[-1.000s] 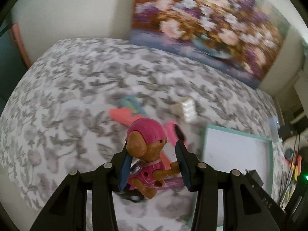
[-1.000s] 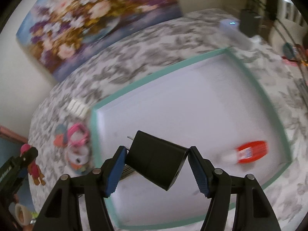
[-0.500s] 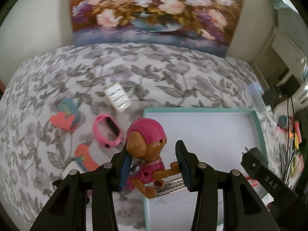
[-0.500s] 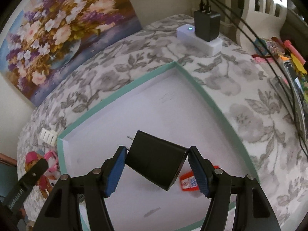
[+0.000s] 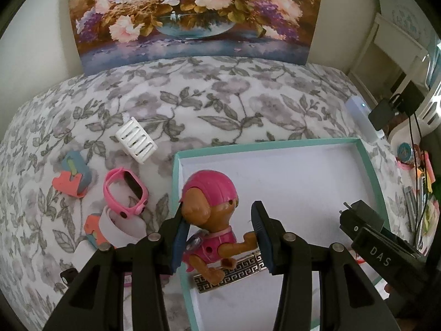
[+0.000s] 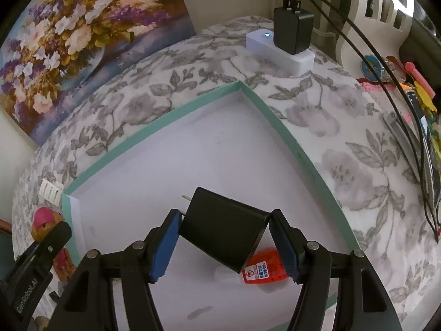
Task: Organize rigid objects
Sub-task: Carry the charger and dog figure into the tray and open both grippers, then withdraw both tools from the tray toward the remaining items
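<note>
The left tongs (image 5: pixel 220 237) are clamped on a toy dog (image 5: pixel 212 215) with a pink helmet, their blue pads pressing its head and arm, and hold it above the near left corner of a teal tray (image 5: pixel 372 171) that lies on a bench covered by a grey flowered cloth (image 5: pixel 193 104). Under the dog, on the tray's white floor, lies a patterned bar (image 5: pixel 234 271) with a Greek-key design. The right tongs (image 6: pixel 224 237) are clamped on a black charger (image 6: pixel 220 229), tilted, its prongs pointing away to the left, held over the near part of the same tray; an orange tube (image 6: pixel 261 270) lies on the tray floor below it, partly hidden by the charger. In the left view the right tongs show at the tray's right side with the charger's prongs sticking up. Left of the tray, on the cloth, lie a pink watch (image 5: pixel 125 190), a white ribbed piece (image 5: pixel 136 140), a blue and coral block (image 5: pixel 73 173), a second coral piece (image 5: pixel 92 229) and a white cylinder (image 5: pixel 121 226) touching the watch. Beyond the tray's far corner sits a white power strip (image 6: pixel 278 52) with a black plug (image 6: pixel 293 31) in it. A flower painting (image 5: pixel 193 13) leans against the wall at the back.
</note>
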A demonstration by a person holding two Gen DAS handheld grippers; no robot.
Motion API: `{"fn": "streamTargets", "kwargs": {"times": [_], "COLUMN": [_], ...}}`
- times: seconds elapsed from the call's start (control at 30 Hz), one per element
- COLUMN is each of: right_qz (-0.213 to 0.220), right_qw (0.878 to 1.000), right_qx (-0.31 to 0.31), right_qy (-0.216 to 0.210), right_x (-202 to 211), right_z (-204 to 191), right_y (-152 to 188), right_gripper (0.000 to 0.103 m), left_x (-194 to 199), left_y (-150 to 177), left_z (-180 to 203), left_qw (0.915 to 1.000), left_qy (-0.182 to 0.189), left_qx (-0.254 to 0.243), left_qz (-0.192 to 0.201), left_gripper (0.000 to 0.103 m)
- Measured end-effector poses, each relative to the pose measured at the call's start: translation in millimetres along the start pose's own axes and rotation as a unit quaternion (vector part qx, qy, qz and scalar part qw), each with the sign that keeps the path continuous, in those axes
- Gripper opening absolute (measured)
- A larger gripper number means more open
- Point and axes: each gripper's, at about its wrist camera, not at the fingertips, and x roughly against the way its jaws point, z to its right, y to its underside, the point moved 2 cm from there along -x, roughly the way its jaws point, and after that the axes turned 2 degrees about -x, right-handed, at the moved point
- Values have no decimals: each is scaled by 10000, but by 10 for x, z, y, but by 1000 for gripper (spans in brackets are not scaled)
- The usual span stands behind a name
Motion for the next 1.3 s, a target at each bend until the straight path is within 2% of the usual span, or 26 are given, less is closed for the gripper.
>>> {"fn": "streamTargets", "kwargs": {"times": [0.13,0.2,0.27,0.4,0.43,0.47,0.5,0.6,0.67,0.8,0.87,0.93,1.03,1.17,1.3], "right_qz": [-24,-42,-54,-65,-75,-84,-100,-138,-122,-36,0,36,108,206,277], "right_qw": [10000,10000,9999,9999,9998,9998,9998,9996,9995,9993,9993,9991,9986,9979,9972], "right_qx": [47,63,87,137,152,161,171,227,268,328,350,386,474,565,620], "right_qy": [14,23,31,44,54,57,58,102,122,148,160,165,193,254,299], "right_x": [-2,-9,-14,-16,-19,-20,-26,-46,-43,-15,-8,-3,15,43,75], "right_z": [-17,-20,-26,-42,-45,-49,-53,-66,-77,-95,-99,-102,-125,-159,-202], "right_y": [6,10,11,11,10,12,14,17,17,3,0,2,6,14,24], "right_gripper": [69,69,69,69,69,69,69,70,72,84,90,99,103,103,103], "left_x": [-9,2,25,68,73,83,94,140,159,179,177,181,188,179,202], "left_y": [3,-1,-12,-33,-38,-43,-47,-60,-64,-53,-39,-24,13,77,158], "left_z": [-21,-36,-49,-91,-106,-134,-165,-286,-367,-581,-709,-825,-1003,-1221,-1455], "left_qw": [10000,10000,10000,9999,9999,9998,9996,9988,9981,9956,9938,9917,9877,9825,9750], "left_qy": [-3,-10,-10,-51,-71,-90,-106,-146,-203,-338,-428,-501,-658,-780,-889], "left_qx": [38,58,74,130,155,199,252,457,578,871,1027,1183,1415,1685,2030], "left_qz": [-34,-30,5,14,9,1,-7,5,8,-24,-72,-85,-93,-161,-160], "left_gripper": [47,49,57,59,61,69,72,76,82,84,92,92,93,101,101]}}
